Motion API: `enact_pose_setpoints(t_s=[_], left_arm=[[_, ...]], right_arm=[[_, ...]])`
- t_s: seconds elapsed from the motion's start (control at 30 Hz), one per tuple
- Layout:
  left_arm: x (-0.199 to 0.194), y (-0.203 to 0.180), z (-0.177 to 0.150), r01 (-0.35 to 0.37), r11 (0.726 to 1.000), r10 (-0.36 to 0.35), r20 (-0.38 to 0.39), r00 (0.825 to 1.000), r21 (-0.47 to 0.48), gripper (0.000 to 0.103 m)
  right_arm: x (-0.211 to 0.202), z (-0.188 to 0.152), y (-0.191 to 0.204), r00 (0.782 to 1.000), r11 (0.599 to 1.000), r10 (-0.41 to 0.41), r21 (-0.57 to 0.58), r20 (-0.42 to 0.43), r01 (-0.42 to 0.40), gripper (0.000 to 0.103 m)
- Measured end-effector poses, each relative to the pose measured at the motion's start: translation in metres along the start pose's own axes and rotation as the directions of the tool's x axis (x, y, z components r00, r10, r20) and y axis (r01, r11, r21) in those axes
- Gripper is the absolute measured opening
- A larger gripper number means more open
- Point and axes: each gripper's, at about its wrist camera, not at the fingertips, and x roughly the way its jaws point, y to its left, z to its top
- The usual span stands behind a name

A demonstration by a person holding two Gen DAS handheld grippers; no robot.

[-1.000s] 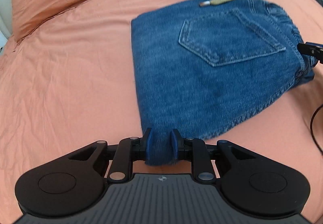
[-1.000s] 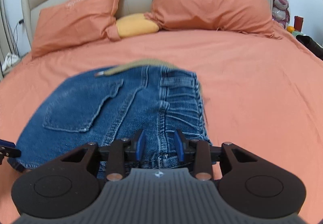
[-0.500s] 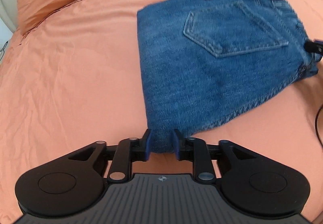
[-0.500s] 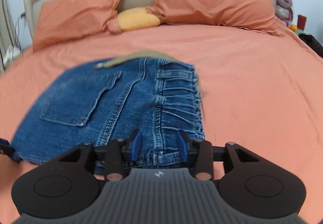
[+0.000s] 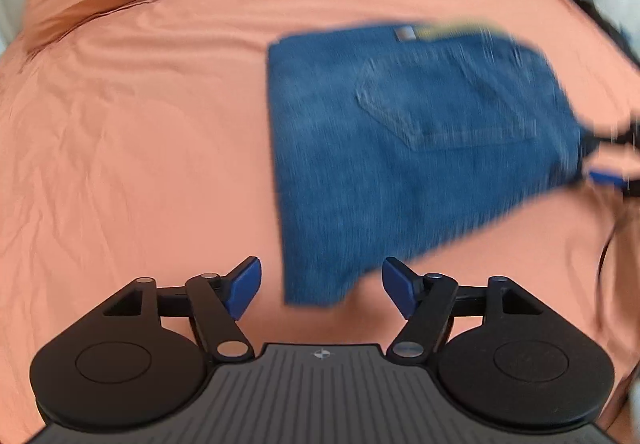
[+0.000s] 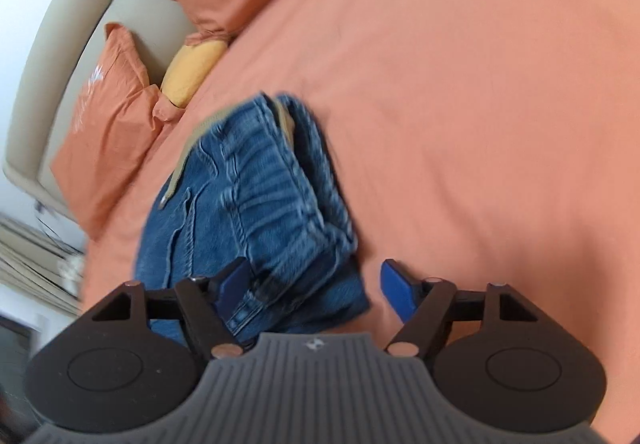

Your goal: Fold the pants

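Observation:
The folded blue denim pants (image 5: 400,163) lie flat on the orange bed sheet (image 5: 140,163), back pocket up, with a tan drawstring at the far edge. My left gripper (image 5: 322,290) is open, its blue pads on either side of the pants' near corner and not pinching it. In the right wrist view the pants (image 6: 256,211) show their gathered waistband. My right gripper (image 6: 314,290) is open over the waistband end, and the view is tilted. Both views are motion-blurred. The right gripper's blue pad shows at the far right of the left wrist view (image 5: 608,175).
Two orange pillows (image 6: 108,131) and a yellow cushion (image 6: 192,71) lie against the beige headboard (image 6: 60,43). A dark cable (image 5: 606,256) hangs at the right edge of the left wrist view. Bare orange sheet lies left of the pants.
Both grippers have opened and let go of the pants, which now lie on the sheet. Both have drawn back a little, and the right gripper has rolled to a tilt.

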Motion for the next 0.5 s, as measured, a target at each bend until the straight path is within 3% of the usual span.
enact_pose_setpoints(t_s=[0.1,0.2,0.3,0.33,0.37,0.47,0.5], left_arm=[[0.014,-0.009,-0.014,-0.006,0.999,0.008,-0.04,0.999,0.052,0.084],[0.028,-0.022,-0.019,-0.134,0.982,0.137,-0.014,0.99,0.132,0.082],[0.036,-0.027,-0.014,-0.151,0.98,0.151,0.004,0.988,0.129,0.073],[0.037,-0.03,-0.012,-0.154,0.979,0.154,0.009,0.988,0.136,0.063],[0.037,-0.031,-0.009,-0.163,0.976,0.163,0.015,0.987,0.143,0.036],[0.027,-0.032,-0.003,-0.16,0.976,0.159,0.023,0.987,0.147,0.019],[0.024,-0.029,-0.001,-0.172,0.974,0.17,0.025,0.985,0.147,0.018]], right_arm=[[0.007,-0.001,-0.01,0.999,0.996,0.034,0.078,-0.027,-0.032,0.076],[0.01,-0.002,-0.013,0.998,0.993,0.047,0.112,-0.035,-0.043,0.078],[0.011,-0.003,-0.013,0.998,0.994,0.049,0.099,-0.035,-0.045,0.082],[0.013,-0.003,-0.013,0.998,0.994,0.053,0.098,-0.035,-0.049,0.084],[0.015,-0.002,-0.013,0.998,0.993,0.058,0.1,-0.036,-0.055,0.085],[0.017,0.001,-0.015,0.996,0.99,0.077,0.124,-0.033,-0.073,0.084],[0.016,0.003,-0.017,0.996,0.989,0.083,0.129,-0.034,-0.078,0.079]])
